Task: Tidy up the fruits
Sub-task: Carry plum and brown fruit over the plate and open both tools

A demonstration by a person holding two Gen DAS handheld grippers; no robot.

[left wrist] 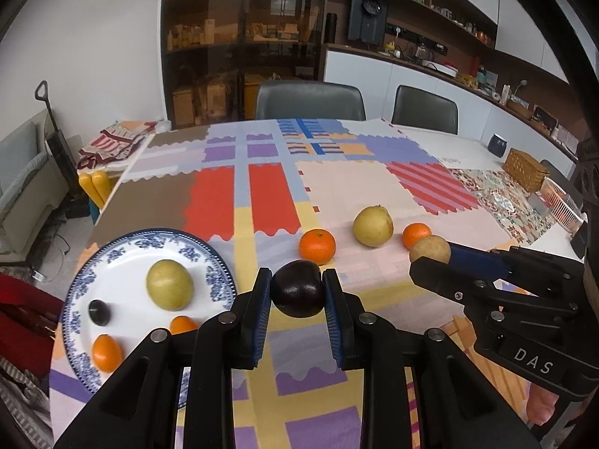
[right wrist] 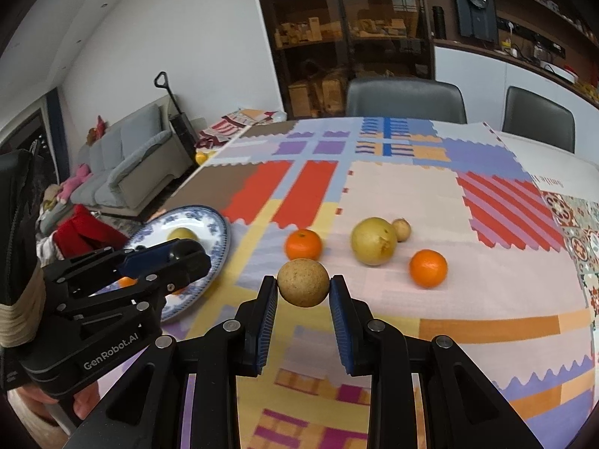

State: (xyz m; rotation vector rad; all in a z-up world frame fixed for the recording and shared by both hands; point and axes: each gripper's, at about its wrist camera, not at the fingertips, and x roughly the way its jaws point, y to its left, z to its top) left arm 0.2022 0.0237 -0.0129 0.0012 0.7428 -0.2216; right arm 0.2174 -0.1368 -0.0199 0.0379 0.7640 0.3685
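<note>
Both tongs loaded: left gripper [left wrist: 297, 293] pinching dark plum [left wrist: 297, 288] at frame centre, right gripper [right wrist: 303, 292] pinching brown fruit [right wrist: 303, 282]. Mid-carry, probably; next, lowering onto plate [left wrist: 86, 273] lower left.

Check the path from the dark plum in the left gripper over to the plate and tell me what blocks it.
Nothing visible blocks it. The left gripper holds the dark plum just right of the plate, with only bare tablecloth between. On the plate, a yellow-green fruit sits nearest the plum, so bare spots are limited.
</note>
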